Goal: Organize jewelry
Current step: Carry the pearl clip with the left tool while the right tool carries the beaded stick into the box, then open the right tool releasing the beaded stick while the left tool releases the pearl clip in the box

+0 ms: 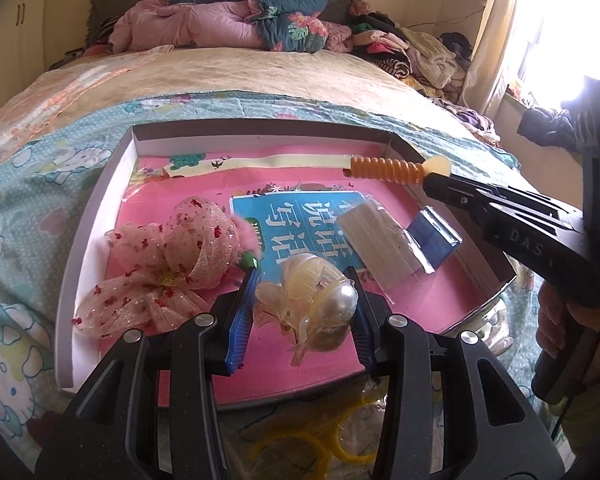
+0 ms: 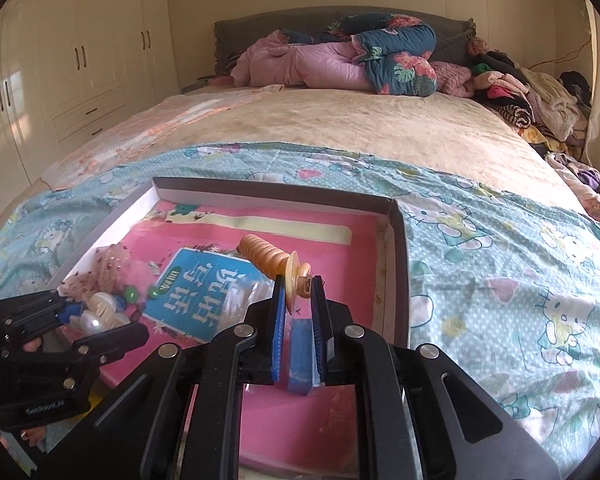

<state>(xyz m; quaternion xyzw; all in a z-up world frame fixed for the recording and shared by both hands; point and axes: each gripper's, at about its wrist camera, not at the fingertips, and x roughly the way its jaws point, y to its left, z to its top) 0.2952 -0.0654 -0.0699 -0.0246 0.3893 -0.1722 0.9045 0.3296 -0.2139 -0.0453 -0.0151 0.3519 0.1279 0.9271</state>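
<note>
On the left, the pink bow (image 1: pixel 160 268) lies in the box (image 1: pixel 260 130), and next to it the left gripper (image 1: pixel 304 300) squeezes a pearly hair clip (image 1: pixel 320 296) just above the pink floor; I think it should go down slowly into the bare pink spot. On the right, the right gripper (image 2: pixel 298 296) pinches an orange spiral hair tie (image 2: pixel 266 258) near the right wall, so keep off that edge.

A: Where is the left gripper (image 1: pixel 304 300)?

B: Low over the box (image 1: pixel 100 208), near its front edge, tilted down, jaws closed partway on a pearly clip (image 1: pixel 320 292).

A: And the right gripper (image 2: pixel 298 296)?

B: Over the box's right side, tilted down too, pinching an orange coil (image 2: pixel 266 258) by its end. A hand (image 1: pixel 556 320) grips its handle.
</note>
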